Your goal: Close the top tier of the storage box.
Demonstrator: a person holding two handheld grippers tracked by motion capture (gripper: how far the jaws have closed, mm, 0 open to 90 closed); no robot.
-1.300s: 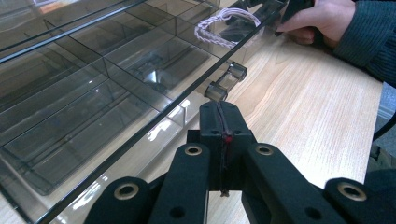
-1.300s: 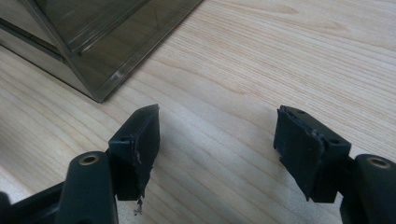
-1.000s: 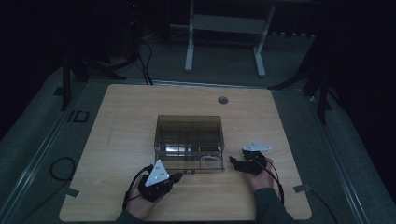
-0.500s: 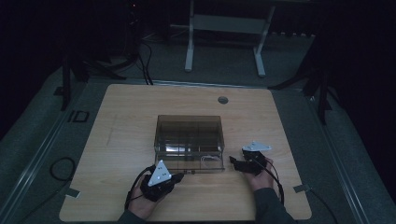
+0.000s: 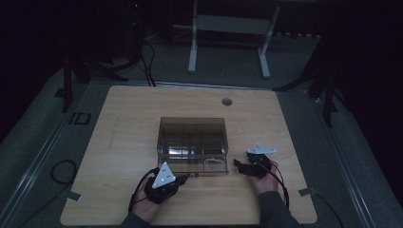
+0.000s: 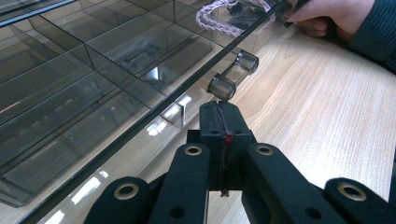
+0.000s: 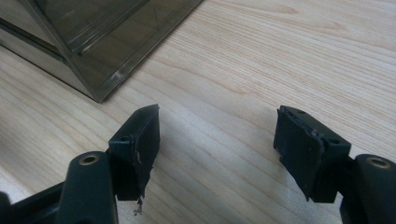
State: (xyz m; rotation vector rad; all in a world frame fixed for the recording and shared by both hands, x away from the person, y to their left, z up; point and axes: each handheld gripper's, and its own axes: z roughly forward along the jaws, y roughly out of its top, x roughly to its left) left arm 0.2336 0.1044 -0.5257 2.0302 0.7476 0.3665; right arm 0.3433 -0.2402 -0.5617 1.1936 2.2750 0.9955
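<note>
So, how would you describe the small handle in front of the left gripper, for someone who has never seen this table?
Find the smoky transparent box in the middle of the wooden table. Along its near bottom edge runs a drawer front; the handle sticks out from it, just ahead of the shut left gripper. It is a clear bar on two round posts.

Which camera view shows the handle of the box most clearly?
The left gripper view: the clear handle sits close, just beyond the shut left tongs. In the high view it is a tiny blur; the right gripper view shows a box corner instead.
</note>
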